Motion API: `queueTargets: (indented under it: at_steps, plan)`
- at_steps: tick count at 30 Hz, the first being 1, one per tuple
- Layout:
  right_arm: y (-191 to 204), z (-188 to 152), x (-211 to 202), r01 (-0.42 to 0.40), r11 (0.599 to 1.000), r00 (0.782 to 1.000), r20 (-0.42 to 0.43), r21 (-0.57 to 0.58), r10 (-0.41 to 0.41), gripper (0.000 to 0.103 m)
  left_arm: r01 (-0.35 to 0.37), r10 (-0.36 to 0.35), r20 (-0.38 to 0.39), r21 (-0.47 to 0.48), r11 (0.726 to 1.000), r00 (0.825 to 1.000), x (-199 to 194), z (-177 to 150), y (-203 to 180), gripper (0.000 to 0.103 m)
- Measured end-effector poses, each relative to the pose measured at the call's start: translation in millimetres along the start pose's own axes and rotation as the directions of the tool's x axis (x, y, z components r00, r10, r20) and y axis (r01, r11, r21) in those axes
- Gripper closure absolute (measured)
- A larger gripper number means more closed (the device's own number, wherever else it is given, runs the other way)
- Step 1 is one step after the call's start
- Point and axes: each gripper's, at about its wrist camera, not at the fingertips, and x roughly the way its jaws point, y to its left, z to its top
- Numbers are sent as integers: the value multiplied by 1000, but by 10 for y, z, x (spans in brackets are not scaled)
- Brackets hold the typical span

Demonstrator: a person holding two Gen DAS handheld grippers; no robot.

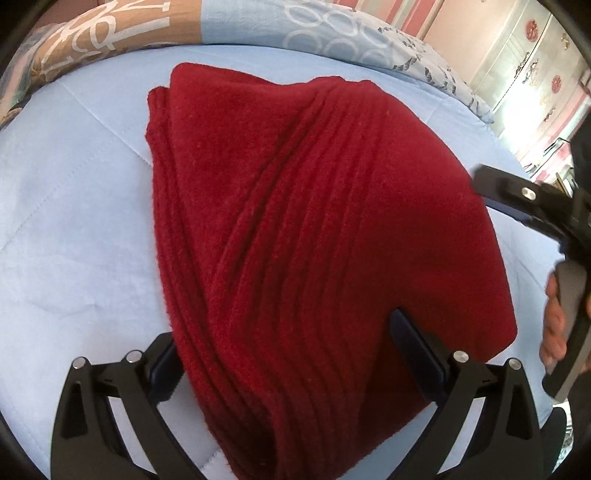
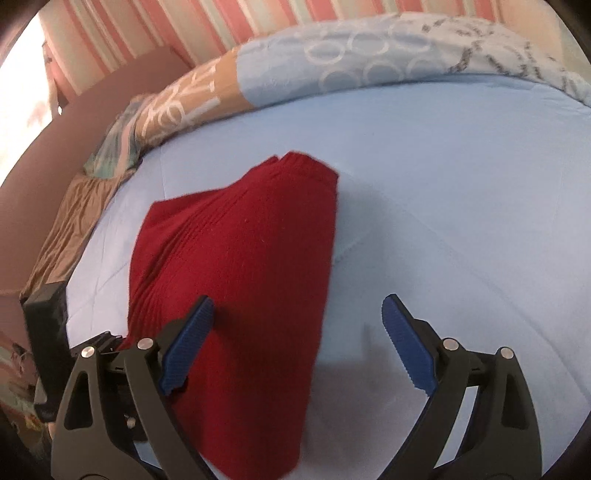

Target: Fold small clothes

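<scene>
The left claw sits low in the middle of its frame with its two fingers wide apart, one on each side of the red cloth. The cloth fills the gap between them, and I cannot tell if the fingers press on it. The right claw is low in its frame too, and its blue pads are wide apart and hold nothing. Its left pad is over the cloth and its right pad is over the bare blue sheet. The cloth could go wrong here, I think. If a claw pulls up or slides away fast, the top layer may drag along and the fold may flop open. If a claw pinches just one layer, the pile may come apart. The cloth is dark red and fuzzy, with long thin ridges running down it. It looks folded, with stacked edges showing at its upper left in the left view. It lies on the sheet, in the middle of both frames. Past it, at the top of both frames, lies a blanket with rings on it.
</scene>
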Motion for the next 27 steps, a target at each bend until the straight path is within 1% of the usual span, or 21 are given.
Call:
queueTargets:
  at_steps: [2,3,5,9,12,14,16,19,20,22,23,24,25,26,27]
  plan:
    - [63,24,69,-22,999,1000,-9,-29,21,10,-15,15,-4,12,1000,1000,6,1,-28,3]
    - [87,32,104,-25,999,1000,-18,-36,24,6,-20,20,-4,17,1000,1000,6,2,-40,3]
    - [114,42,191,-41,999,998,-55,-26,40,3,-29,29,-6,22,999,1000,40,41,-87,3]
    - [133,-18,264,-70,998,994,-79,-9,69,3,-35,35,-6,24,999,999,75,63,-119,2]
    - [57,-105,367,-97,994,986,-128,57,104,3,-43,43,-5,35,998,999,77,52,-139,2]
    - [20,-172,372,-110,990,985,-126,86,120,3,-42,43,-16,36,998,999,84,62,-154,2]
    - [15,-218,383,-111,990,984,-126,89,122,3,-42,43,-17,36,998,999,93,66,-156,2]
    - [58,-249,434,-120,990,980,-152,77,131,4,-48,49,-16,41,998,999,107,71,-161,2]
    - [95,-243,443,-118,992,981,-147,53,125,11,-51,52,-15,42,998,999,111,75,-167,2]
    - [150,-233,452,-102,995,984,-144,13,103,16,-55,55,-12,42,998,998,119,80,-180,3]
    - [162,-227,457,-96,995,985,-143,3,95,21,-57,58,-8,45,997,998,120,80,-191,3]
    - [173,-226,450,-90,996,986,-140,-7,88,28,-56,56,-5,48,997,998,121,76,-204,7]
    - [184,-225,440,-84,996,988,-135,-19,81,33,-49,49,-3,49,998,999,117,77,-215,9]
    - [203,-231,427,-77,996,989,-132,-38,72,42,-47,48,-1,50,998,999,114,67,-222,14]
    - [210,-237,407,-70,996,990,-128,-54,63,48,-50,50,5,53,997,999,95,67,-233,20]
